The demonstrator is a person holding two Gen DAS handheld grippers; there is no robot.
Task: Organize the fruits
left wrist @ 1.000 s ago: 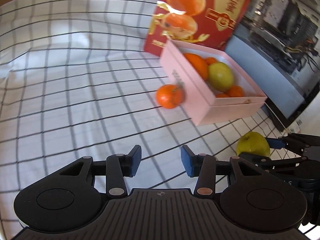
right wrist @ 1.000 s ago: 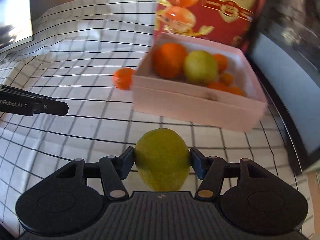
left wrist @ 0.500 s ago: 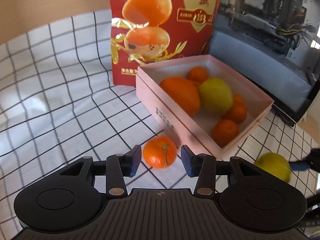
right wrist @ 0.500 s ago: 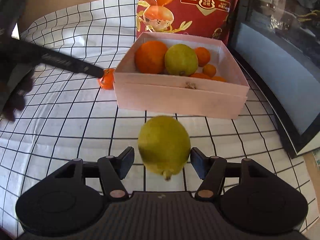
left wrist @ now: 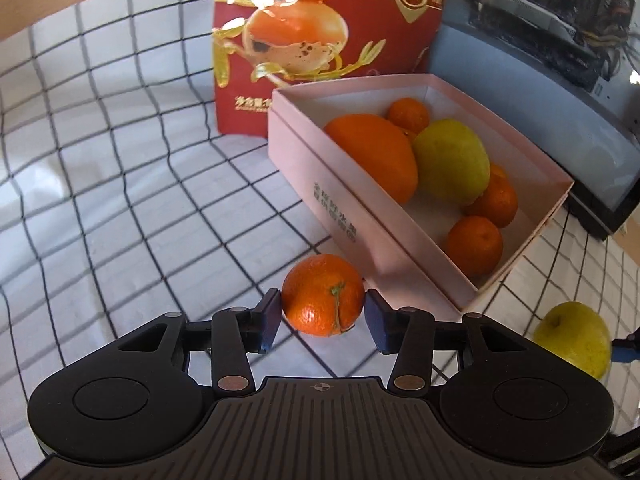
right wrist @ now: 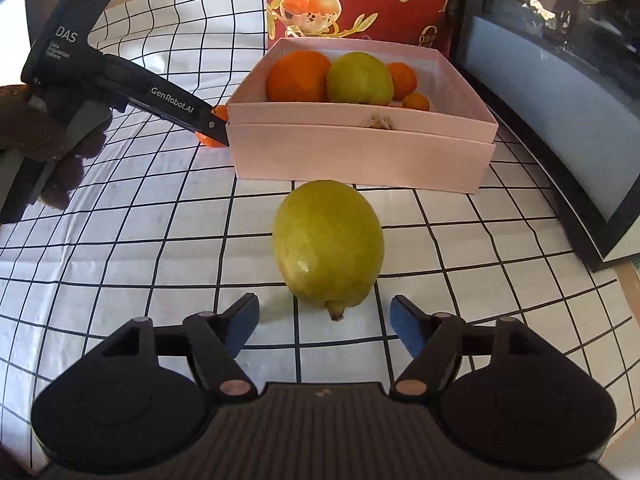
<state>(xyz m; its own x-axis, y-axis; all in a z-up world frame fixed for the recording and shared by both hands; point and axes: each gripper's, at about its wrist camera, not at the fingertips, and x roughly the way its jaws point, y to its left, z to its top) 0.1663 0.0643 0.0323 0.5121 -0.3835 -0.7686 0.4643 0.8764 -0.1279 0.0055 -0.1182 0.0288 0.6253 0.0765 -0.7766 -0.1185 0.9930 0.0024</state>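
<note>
A mandarin (left wrist: 323,295) rests on the checked cloth beside the pink box (left wrist: 332,216). It lies between the fingers of my left gripper (left wrist: 322,316), whose jaws are opening and stand close at its sides without gripping it. The box holds a large orange (left wrist: 372,156), a yellow-green fruit (left wrist: 452,164) and several mandarins. In the right wrist view a second yellow-green fruit (right wrist: 328,244) lies on the cloth just ahead of my right gripper (right wrist: 324,324). Its jaws are opening, wide apart, with nothing between them. That fruit (left wrist: 572,338) also shows at the left view's right edge.
A red snack bag (left wrist: 320,40) stands behind the box. A black-framed screen (right wrist: 560,120) leans along the right side. A person's hand (right wrist: 48,148) holds the left gripper at the left of the right wrist view. Checked cloth (right wrist: 120,240) covers the table.
My left gripper swung toward the box and now has the mandarin between its fingers. My right gripper spread its jaws and let go of the yellow-green fruit, which now lies on the cloth.
</note>
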